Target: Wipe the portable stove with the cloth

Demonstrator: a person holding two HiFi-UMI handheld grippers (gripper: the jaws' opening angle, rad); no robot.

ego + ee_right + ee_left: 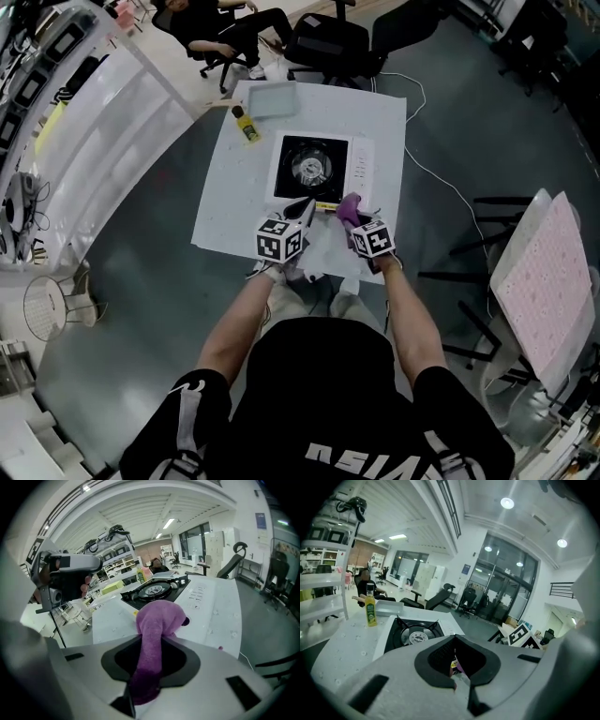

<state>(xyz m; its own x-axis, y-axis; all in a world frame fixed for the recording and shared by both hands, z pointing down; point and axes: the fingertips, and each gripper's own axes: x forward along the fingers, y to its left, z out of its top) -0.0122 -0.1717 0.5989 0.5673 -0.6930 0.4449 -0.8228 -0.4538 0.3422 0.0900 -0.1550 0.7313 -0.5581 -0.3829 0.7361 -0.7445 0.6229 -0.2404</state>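
Purple fuzzy cloth (pixel 157 620) is hanging bunched between the right gripper's (pixel 157 656) fingers (pixel 185 660), which are clamping it. The left gripper's (pixel 454 665) fingers are pressing together on nothing. Both grippers are hovering side by side at the near edge of the white portable stove with a black burner top (pixel 319 169), the cloth by its front right corner. The stove is sitting on a white counter (pixel 225 197), with a yellow bottle (pixel 246 124) standing and a pale tray (pixel 272 98) resting beyond it.
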